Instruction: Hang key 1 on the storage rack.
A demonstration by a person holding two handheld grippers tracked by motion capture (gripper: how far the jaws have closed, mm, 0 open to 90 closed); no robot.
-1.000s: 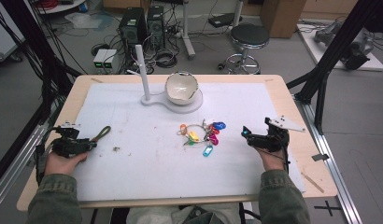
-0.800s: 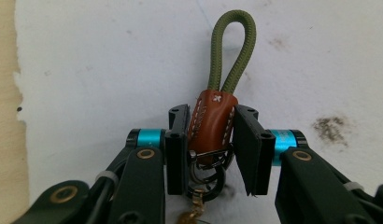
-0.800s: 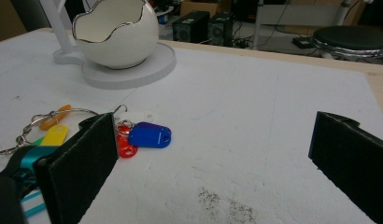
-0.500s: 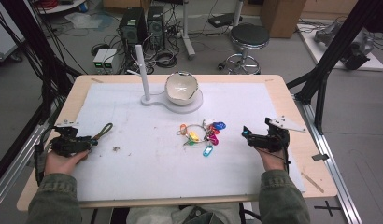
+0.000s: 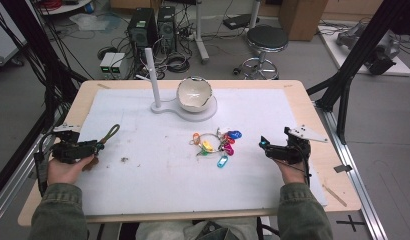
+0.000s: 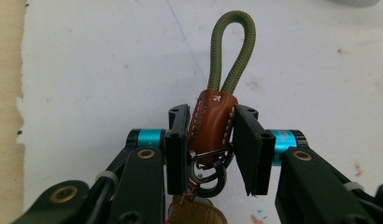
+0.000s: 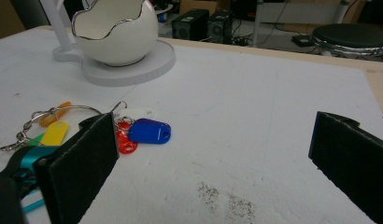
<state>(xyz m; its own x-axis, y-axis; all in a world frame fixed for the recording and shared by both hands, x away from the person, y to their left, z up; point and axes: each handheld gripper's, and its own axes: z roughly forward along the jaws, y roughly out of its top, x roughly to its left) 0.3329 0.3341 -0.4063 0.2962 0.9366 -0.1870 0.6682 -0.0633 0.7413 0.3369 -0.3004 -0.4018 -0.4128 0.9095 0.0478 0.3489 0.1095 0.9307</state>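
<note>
One keychain [image 6: 213, 119] (green loop, brown leather) clamped in the left gripper [image 6: 213, 140] fingers at the table's [image 5: 303, 100] left; right gripper [image 7: 213, 154] fingers released; one bowl [image 5: 194, 95], contents indiscernible.

Left hand-held gripper [image 6: 210, 149]: black body, two flat black rectangular pads, a turquoise anodised collar behind each jaw, brass-coloured pivot screws on the linkage arms, pale cable ties on the links. A black cable trails from it in the high view.

Right hand-held gripper [image 7: 213, 158]: same black build, foam-faced pads, turquoise fitting near one jaw. In the high view it carries a grey three-cornered plate on top and a black cable.

Person: olive-green sleeves on both forearms.
</note>
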